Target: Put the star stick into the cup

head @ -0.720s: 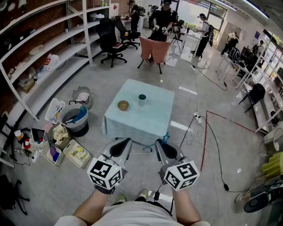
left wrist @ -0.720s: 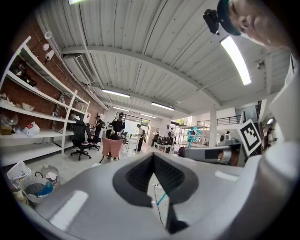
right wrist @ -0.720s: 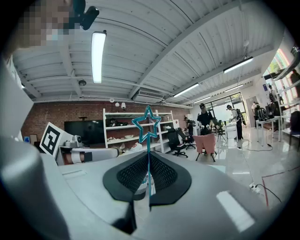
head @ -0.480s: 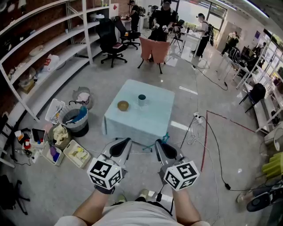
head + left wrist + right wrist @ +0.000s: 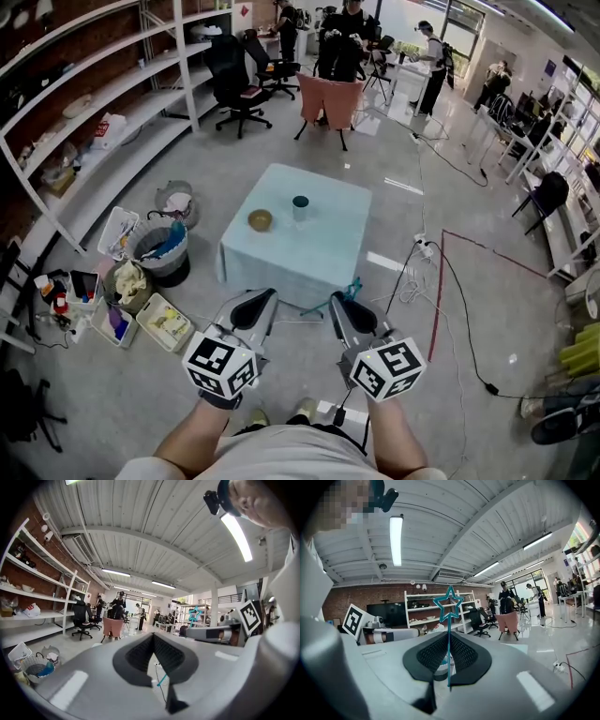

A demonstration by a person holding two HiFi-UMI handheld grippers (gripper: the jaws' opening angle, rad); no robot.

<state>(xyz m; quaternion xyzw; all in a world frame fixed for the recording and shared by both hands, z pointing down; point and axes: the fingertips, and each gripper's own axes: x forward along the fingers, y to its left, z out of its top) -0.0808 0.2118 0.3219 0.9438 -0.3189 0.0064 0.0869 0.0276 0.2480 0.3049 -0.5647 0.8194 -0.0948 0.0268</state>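
Note:
In the right gripper view a thin teal star stick stands upright, and my right gripper is shut on its shaft. The head view shows that gripper low in the middle, with the stick's star poking out past its tip. My left gripper is beside it, shut with nothing in it, as the left gripper view confirms. Well ahead of both stands a small table with a pale blue cloth. On it are a white cup with a dark teal rim and a brown bowl.
Bins and crates of clutter sit on the floor left of the table, below long white shelves. Cables trail over the floor at right. A pink chair and several people are beyond the table.
The head view has shifted slightly, so the table sits a little higher in frame. Both grippers keep the same pose, the right one still holding the stick.

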